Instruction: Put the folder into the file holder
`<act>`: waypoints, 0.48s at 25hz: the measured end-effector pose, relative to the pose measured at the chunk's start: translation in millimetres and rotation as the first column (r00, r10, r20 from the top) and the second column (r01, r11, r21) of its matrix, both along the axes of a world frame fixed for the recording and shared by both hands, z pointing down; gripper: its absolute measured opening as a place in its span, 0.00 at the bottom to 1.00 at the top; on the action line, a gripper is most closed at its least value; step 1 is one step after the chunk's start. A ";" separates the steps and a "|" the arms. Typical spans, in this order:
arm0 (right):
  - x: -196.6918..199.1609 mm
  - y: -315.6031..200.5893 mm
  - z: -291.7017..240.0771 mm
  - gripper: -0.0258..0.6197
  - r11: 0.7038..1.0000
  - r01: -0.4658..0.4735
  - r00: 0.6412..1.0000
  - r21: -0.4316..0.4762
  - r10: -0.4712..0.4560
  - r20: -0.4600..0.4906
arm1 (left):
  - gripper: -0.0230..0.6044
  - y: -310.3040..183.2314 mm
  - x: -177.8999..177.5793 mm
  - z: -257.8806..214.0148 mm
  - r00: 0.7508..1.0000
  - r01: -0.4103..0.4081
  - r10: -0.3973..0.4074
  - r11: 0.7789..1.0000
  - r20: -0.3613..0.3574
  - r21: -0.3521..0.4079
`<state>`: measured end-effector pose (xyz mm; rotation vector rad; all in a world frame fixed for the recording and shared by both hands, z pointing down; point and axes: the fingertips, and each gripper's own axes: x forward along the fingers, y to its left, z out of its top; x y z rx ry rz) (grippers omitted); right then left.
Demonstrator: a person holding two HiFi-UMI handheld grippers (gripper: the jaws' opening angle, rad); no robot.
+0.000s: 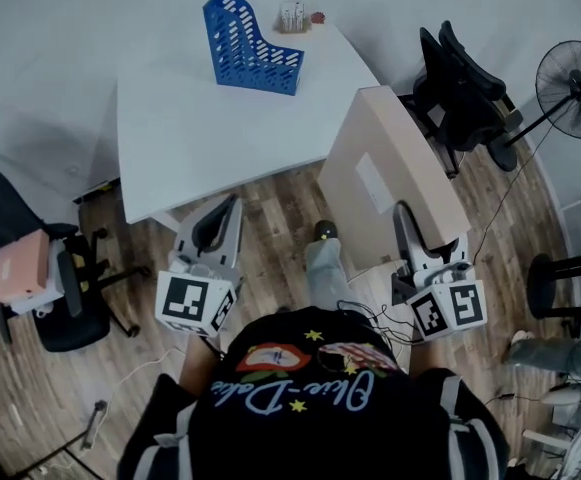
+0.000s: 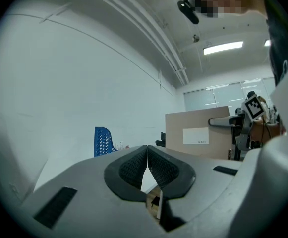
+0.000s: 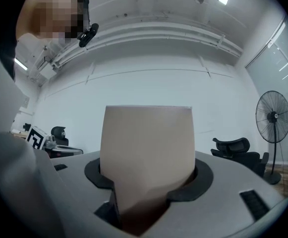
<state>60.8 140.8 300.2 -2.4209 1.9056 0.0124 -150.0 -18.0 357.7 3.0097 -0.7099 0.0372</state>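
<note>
Held level, side by side: the left gripper (image 1: 233,203) with jaws pressed together on nothing, the right gripper (image 1: 403,214) clamped on the folder (image 1: 382,148).

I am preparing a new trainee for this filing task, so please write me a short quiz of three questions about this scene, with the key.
1. Fill in: the left claw has its jaws ____, with nothing between them.
2. Multiple choice: which claw holds the beige cardboard folder? A) left claw B) right claw C) neither
3. True or false: the blue perforated plastic file holder stands on the white table.
Key: 1 shut; 2 B; 3 true.
</note>
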 end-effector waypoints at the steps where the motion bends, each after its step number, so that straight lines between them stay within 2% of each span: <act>1: 3.3 -7.0 1.0 0.43 1.000 0.015 1.000 0.001 -0.015 -0.002 | 0.04 -4.2 0.7 1.3 1.000 0.016 -0.016 1.000 0.003 -0.002; 7: 32.7 -59.4 6.0 0.43 0.995 0.101 0.995 0.021 -0.101 0.004 | 0.04 -41.4 15.7 4.7 0.994 0.105 -0.106 0.994 0.014 0.005; 12: 65.5 -103.0 3.1 0.43 0.984 0.169 0.985 0.046 -0.170 0.002 | 0.04 -74.2 45.2 5.7 0.989 0.147 -0.147 0.989 0.014 -0.003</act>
